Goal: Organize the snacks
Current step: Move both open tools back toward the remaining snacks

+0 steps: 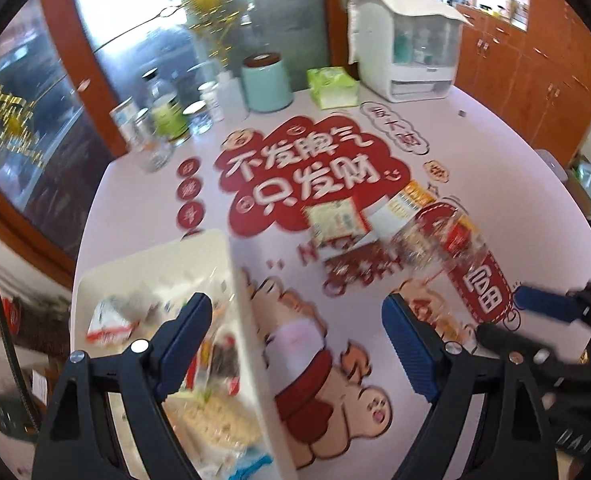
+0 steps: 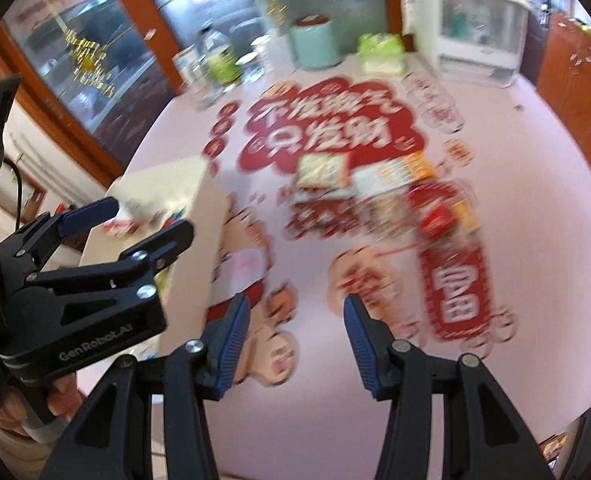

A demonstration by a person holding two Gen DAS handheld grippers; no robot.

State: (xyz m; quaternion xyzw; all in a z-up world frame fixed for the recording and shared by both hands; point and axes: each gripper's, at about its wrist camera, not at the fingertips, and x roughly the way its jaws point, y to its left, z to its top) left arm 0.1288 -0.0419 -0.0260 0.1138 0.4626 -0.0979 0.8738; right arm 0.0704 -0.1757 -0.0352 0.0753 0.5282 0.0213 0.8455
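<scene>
Two grippers are showing over a pale worktop [image 1: 495, 128] printed with red characters and cartoon figures. Both views are blurred.

- Left gripper [image 1: 295, 344]: its blue-padded fingers [image 1: 183, 344] are standing spread wide with nothing between them. It is hanging over the right edge of the cream tray [image 1: 231, 280]; the left finger is lying above the tray's contents, the right finger above the bare worktop. In the right wrist view the same gripper [image 2: 151, 220] is reaching over the tray [image 2: 199, 208] from the left.
- Right gripper [image 2: 295, 344]: its fingers [image 2: 231, 344] are likewise parted and holding nothing, hovering above the cartoon print, just right of the tray.
- Tray contents: several wrapped snacks [image 1: 215, 364], among them a red-and-white packet [image 1: 107, 324] and a pale crumbly block; details are too smeared to tell.
- Loose snack packets [image 1: 399, 220]: a cluster is lying on the worktop, well apart from the tray, to its right and farther away. It includes a square packet with a red border [image 1: 335, 220], an orange-yellow packet [image 1: 415, 196] and a red one [image 1: 459, 236].
- Far edge of the worktop: bottles and jars [image 1: 167, 116], a mint canister [image 1: 265, 84], a green tissue pack [image 1: 331, 86] and a white cabinet-like box [image 1: 407, 48] are standing in a row.
</scene>
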